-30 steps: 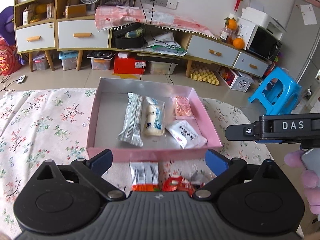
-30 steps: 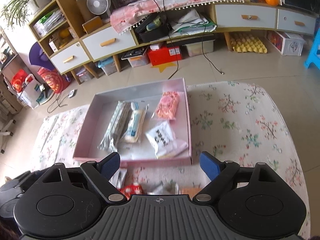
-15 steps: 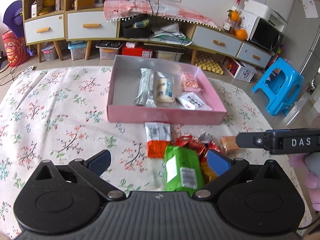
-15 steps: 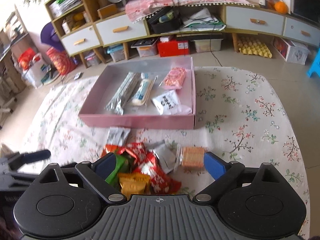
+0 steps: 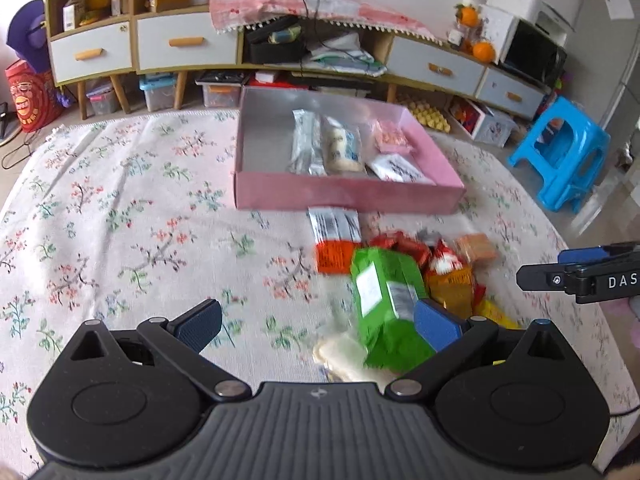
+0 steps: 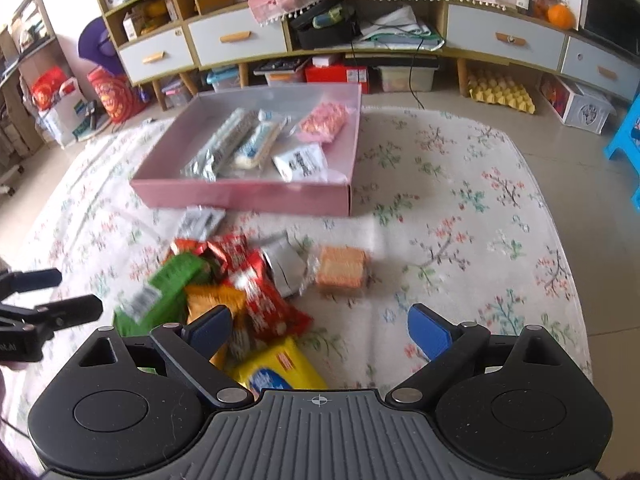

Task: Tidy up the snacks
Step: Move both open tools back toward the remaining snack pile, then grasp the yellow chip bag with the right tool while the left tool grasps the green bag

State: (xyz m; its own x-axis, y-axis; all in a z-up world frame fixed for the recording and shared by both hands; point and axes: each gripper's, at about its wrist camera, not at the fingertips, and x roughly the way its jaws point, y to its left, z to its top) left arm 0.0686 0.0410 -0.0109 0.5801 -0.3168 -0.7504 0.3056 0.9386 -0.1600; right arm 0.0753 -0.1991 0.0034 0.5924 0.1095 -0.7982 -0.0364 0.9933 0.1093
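Note:
A pink box on the floral cloth holds a silver bar, a white-and-blue packet, a pink packet and a white packet. In front of it lies a loose pile: a green packet, red packets, a yellow packet, an orange cracker pack and a white-and-orange packet. My left gripper is open above the pile's near left side, with the green packet beside its right finger. My right gripper is open over the pile's near right side and grips nothing.
The floral cloth stretches left of the box and pile. Its right edge drops to the floor, where a blue stool stands. Low cabinets with drawers and storage bins line the far wall.
Both grippers have drawn back from the pink box toward the near side and sunk a little. The snack pile in front of the box has come into view under them.

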